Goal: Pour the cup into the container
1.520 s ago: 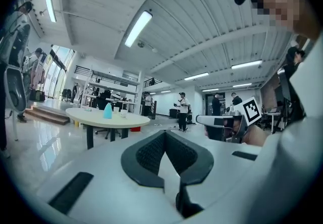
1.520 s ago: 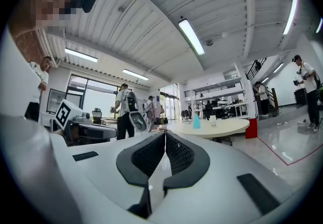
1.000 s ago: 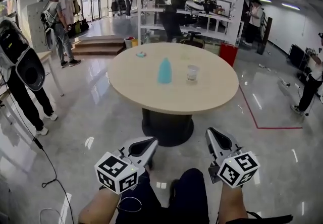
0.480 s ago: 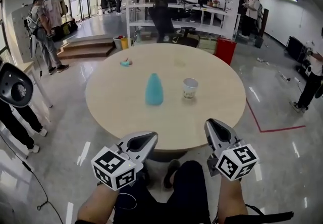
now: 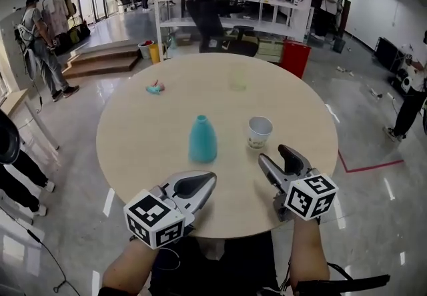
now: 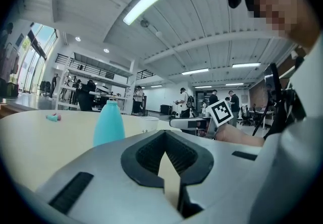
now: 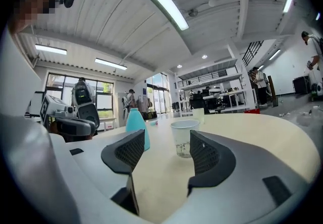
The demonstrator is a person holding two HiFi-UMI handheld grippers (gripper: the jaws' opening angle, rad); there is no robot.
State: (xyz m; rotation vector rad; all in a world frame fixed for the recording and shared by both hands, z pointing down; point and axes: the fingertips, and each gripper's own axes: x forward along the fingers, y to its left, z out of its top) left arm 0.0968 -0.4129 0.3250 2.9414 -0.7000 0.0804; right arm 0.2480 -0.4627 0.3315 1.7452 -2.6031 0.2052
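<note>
Head view looks from above the near rim, forward and steeply down over the whole round table (image 5: 167, 108), with the room farther off. Left gripper view sits low at the near edge and faces level across the tabletop, teal bottle (image 6: 109, 123) close, left of centre. Right gripper view is equally low and level, cup (image 7: 183, 138) close ahead. All three share tabletop, teal bottle, cup and the shelving (image 5: 267, 5) behind.

Grey grippers (image 5: 211, 178), black-lined jaws, black-and-white marker cubes (image 5: 155, 219)

No readable text, no brands, no numbers (anywhere in view)
</note>
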